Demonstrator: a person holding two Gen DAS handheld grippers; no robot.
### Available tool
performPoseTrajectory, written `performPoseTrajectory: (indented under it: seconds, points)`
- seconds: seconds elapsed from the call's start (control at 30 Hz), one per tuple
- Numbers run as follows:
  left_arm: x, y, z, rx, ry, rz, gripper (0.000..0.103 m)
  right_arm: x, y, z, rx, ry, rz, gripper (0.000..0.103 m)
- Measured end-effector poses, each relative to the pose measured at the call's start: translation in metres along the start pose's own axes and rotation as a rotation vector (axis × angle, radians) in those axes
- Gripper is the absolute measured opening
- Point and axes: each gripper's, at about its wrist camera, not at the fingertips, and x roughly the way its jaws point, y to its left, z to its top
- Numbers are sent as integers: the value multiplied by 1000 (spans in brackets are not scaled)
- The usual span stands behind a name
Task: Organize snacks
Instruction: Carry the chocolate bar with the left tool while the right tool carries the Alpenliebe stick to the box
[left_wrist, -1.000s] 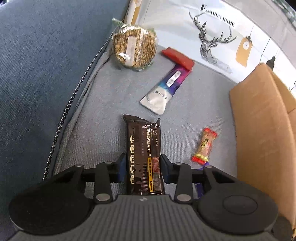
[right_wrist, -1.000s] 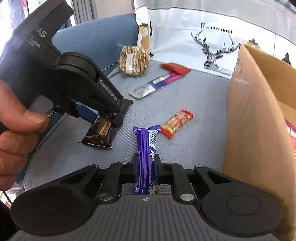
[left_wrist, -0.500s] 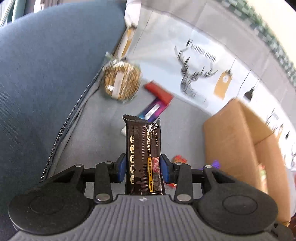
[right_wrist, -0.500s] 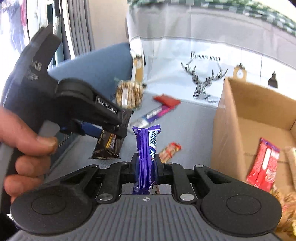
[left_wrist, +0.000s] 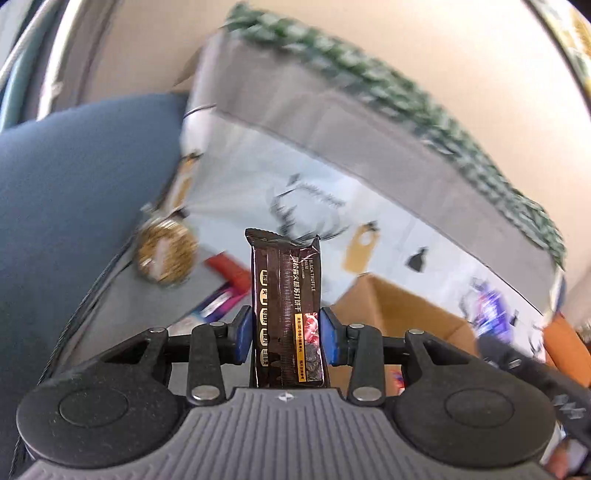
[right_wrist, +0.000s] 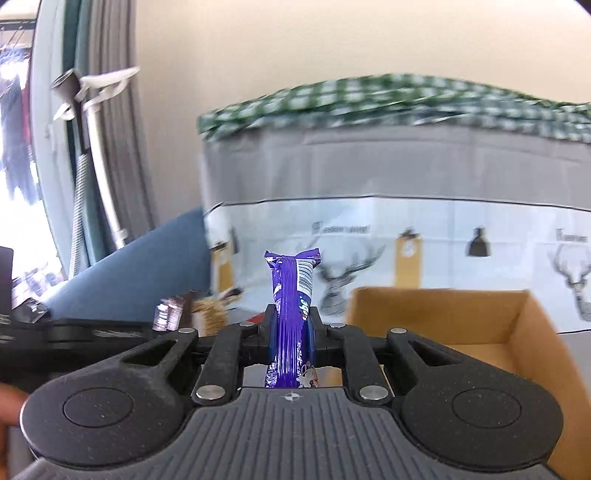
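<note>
Big change first: both views had swung upward. A second earlier the grey sofa seat filled each frame; at this moment wall, the deer-print cloth and the green check cloth took the upper half, all blurred. Both snacks had come up off the seat, so I judged the pick-up finished and the carry to the cardboard box (right_wrist: 436, 317) under way.

The box sat lower right in the right wrist view, open top facing the camera, and right of centre in the left wrist view (left_wrist: 391, 306).

The left tool (left_wrist: 286, 332) was clamped, blue pads on both edges, on the dark brown truffle bar (left_wrist: 284, 306), centre frame. Its long axis ran straight away from the camera, the crimped far end towards the top of the frame.

The right tool (right_wrist: 291, 332) was pinched narrow on the purple bar (right_wrist: 291, 314), centre frame. It was likewise end-on, its sealed tip leaning slightly right.

Left behind on the seat, blurred at middle left, were the round seed cake (left_wrist: 166, 254) and the red packet (left_wrist: 229, 269).
</note>
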Motion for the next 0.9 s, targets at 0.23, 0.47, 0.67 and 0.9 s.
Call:
performPoseTrajectory:
  seconds: [0.23,0.47,0.67,0.9]
  points:
    - [14,-36,2,65,-32,-83,42,3,-51,-14,68,44,-85,16]
    - [33,-67,-3,108,-28,-140,42,-4,-90,-19,98,27,-151,16]
    - [42,-98,-14,171,-36,-205,42,-9,-115,-24,122,27,-194,16]
    - [46,-134,-30,258,-47,-281,42,-14,-131,-27,136,11,-233,16]
